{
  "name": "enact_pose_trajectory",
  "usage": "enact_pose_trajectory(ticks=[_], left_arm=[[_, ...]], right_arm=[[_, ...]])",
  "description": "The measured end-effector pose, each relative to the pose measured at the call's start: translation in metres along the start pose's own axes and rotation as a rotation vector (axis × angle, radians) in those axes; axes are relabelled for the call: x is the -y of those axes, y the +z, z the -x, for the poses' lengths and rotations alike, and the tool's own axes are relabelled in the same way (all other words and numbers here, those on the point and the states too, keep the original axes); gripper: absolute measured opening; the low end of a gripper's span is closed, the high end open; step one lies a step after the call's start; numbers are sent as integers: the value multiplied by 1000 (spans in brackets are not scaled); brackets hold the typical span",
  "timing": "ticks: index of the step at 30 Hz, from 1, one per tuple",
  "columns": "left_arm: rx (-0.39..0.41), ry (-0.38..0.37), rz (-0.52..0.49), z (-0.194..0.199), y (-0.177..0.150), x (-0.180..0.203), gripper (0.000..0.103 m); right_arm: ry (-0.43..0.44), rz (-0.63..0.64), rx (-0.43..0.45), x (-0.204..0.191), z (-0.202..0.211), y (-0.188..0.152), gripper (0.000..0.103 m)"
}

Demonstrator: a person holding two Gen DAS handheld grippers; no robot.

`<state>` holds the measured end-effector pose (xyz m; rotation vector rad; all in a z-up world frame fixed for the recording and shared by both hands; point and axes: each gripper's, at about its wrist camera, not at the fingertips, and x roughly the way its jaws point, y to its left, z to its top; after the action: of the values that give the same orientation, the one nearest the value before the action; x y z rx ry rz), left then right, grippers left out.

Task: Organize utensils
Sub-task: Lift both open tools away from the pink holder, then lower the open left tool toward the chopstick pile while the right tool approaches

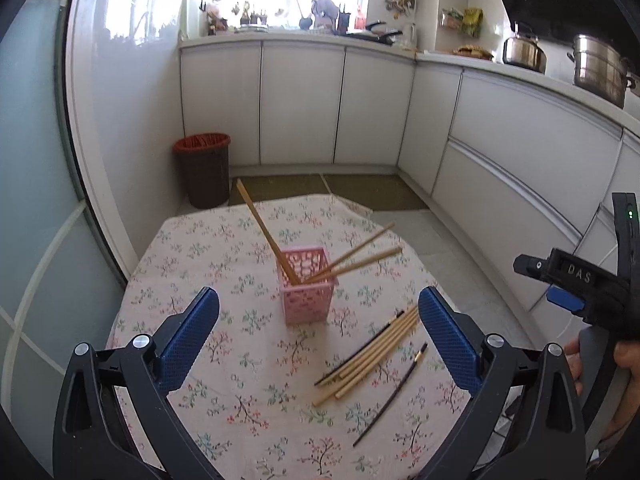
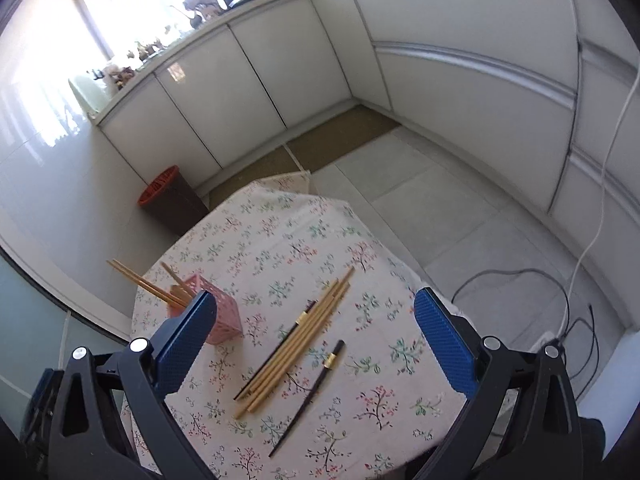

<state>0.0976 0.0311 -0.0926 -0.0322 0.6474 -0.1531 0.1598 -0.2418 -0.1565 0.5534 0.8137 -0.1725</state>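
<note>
A pink lattice holder point(image 1: 307, 285) stands on the floral tablecloth point(image 1: 248, 392) with three bamboo chopsticks point(image 1: 264, 232) leaning out of it. Right of it lies a bundle of bamboo chopsticks point(image 1: 370, 354) beside a dark one, and a separate dark chopstick point(image 1: 390, 396) lies nearer. My left gripper point(image 1: 318, 312) hovers open above the cloth, with nothing between its blue pads. In the right wrist view the bundle point(image 2: 296, 340) and the lone dark chopstick point(image 2: 310, 396) lie under my open, empty right gripper point(image 2: 312, 316). The holder point(image 2: 218, 312) is partly hidden by its left finger.
A brown bin with a red rim point(image 1: 204, 168) stands on the floor beyond the table. White cabinets point(image 1: 300, 100) line the back and right. Cables point(image 2: 576, 280) trail over the tiles at the right. The right gripper's body point(image 1: 580, 288) and a hand show at the left wrist view's right edge.
</note>
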Motion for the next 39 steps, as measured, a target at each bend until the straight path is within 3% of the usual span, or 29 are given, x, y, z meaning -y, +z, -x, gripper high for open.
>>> enact_pose_trajectory(ticks=[7, 12, 15, 17, 18, 25, 32, 35, 39], left_arm=[[-283, -60, -53, -61, -58, 15, 96], [-319, -86, -160, -100, -95, 18, 91], [-394, -120, -259, -126, -114, 19, 68], [-445, -148, -270, -142, -122, 18, 47], [-458, -173, -265, -147, -122, 17, 45], [-482, -284, -299, -165, -118, 26, 39], [-485, -276, -350, -186, -113, 30, 37], [-505, -283, -374, -192, -114, 30, 23], [-468, -301, -428, -182, -112, 36, 21]], right_arm=[[-62, -182, -129, 71, -46, -20, 96], [-82, -207, -141, 96, -61, -25, 96], [-85, -207, -169, 104, -72, -30, 96], [-71, -229, -214, 108, -81, -32, 96], [-54, -243, -235, 110, -85, -33, 96], [-42, -259, -286, 108, -100, -35, 96], [-44, -262, -310, 106, -105, -36, 96], [-49, -268, -321, 108, -108, -36, 96], [-45, -282, -338, 109, -112, -37, 96]])
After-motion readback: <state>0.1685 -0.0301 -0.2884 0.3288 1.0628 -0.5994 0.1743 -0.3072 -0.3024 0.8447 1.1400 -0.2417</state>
